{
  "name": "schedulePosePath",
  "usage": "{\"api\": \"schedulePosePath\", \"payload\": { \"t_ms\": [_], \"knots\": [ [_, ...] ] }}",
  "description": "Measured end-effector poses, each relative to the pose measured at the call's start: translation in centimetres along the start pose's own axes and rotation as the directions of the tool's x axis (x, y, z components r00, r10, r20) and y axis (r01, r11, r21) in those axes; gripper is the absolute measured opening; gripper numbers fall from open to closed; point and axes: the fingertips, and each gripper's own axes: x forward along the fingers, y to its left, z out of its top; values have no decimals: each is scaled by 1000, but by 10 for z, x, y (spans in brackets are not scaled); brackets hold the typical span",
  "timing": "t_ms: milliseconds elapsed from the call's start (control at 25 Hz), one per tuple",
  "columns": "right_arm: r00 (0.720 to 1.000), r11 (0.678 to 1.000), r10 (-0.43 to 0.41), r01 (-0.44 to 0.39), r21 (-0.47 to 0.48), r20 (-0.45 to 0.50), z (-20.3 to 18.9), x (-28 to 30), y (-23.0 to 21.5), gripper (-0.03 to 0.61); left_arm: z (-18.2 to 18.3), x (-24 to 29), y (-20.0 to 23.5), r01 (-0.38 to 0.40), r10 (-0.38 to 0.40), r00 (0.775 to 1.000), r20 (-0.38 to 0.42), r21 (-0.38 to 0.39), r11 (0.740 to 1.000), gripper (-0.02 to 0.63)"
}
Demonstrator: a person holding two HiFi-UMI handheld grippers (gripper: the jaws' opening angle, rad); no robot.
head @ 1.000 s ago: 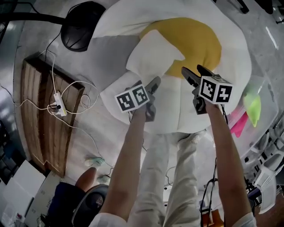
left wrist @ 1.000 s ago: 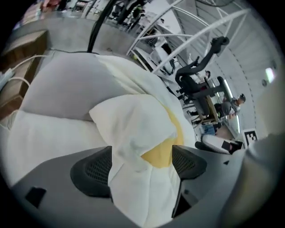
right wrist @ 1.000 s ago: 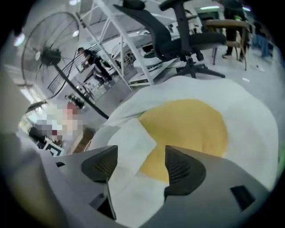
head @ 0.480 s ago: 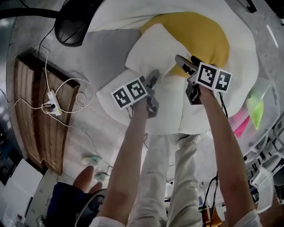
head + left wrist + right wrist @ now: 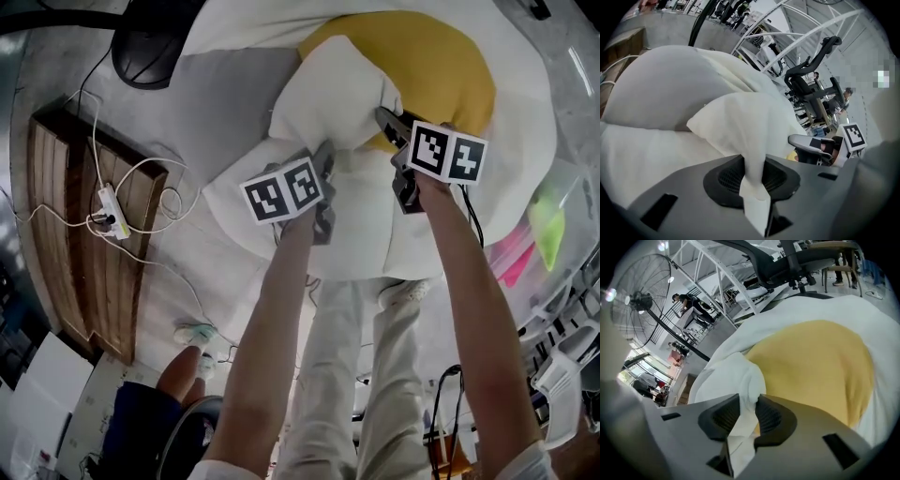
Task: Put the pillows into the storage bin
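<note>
the white pillow (image 5: pixel 328 94) lies on the big fried-egg cushion (image 5: pixel 455 66), at 9 o'clock of its yellow yolk. the left gripper (image 5: pixel 324 161) pinches the pillow's 6 o'clock corner and the right gripper (image 5: pixel 388 120) its 3 o'clock corner, both jaws having just been closing on the fabric. a wooden pallet (image 5: pixel 66 234) sits at 9 o'clock.

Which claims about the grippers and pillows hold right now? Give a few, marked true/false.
1. The left gripper pinches the small white pillow. True; its jaws have just closed on the fabric.
2. The right gripper is open and empty. False: its jaws have also just closed on that pillow's fabric.
3. The small white pillow lies on a cushion with a yellow centre. True.
4. The power strip lies on that cushion. False: it lies on the wooden board.
</note>
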Motion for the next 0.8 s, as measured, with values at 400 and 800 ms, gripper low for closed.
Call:
{"api": "schedulePosePath", "payload": {
  "t_ms": [400,800],
  "knots": [
    [997,998,61,-61,-2,53,7,-27,15,95,9,-13,-17,23,-24,999,34,39,999,69],
    [992,994,62,-72,86,112,11,-110,19,98,2,-50,-83,61,-62,998,1,215,975,68]
  ]
}}
